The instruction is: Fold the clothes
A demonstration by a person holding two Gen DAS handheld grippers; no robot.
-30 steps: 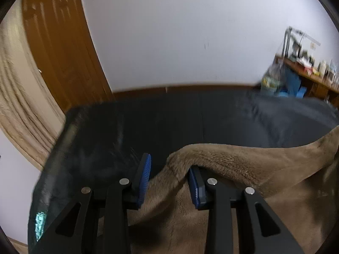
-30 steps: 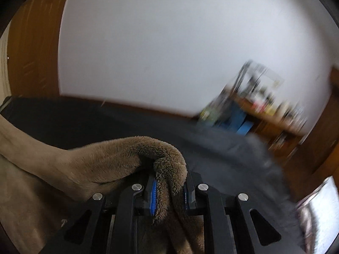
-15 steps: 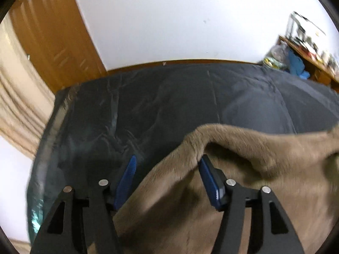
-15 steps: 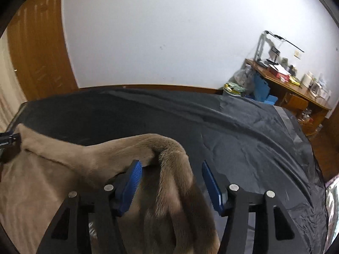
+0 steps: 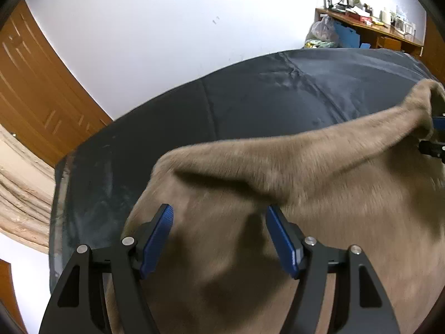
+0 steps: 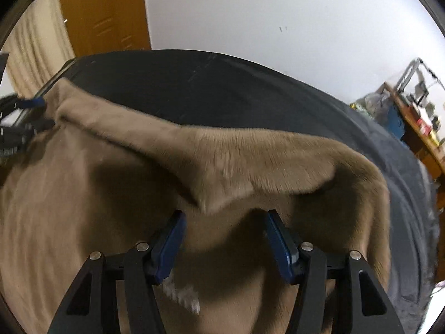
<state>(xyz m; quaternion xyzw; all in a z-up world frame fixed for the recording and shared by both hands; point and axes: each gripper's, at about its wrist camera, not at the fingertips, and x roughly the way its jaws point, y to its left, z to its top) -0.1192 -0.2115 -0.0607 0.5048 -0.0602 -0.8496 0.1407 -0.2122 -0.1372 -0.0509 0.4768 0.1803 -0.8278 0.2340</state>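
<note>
Brown fleece garment (image 5: 319,167) lies on dark sheet (image 5: 250,97); left gripper (image 5: 219,239) and right gripper (image 6: 224,239) jaws stand apart; only right view shows white label (image 6: 182,292).

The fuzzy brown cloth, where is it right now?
The fuzzy brown cloth lies on the dark sheet, filling the lower part of both wrist views, its raised fold just ahead of the open left gripper and open right gripper.
</note>
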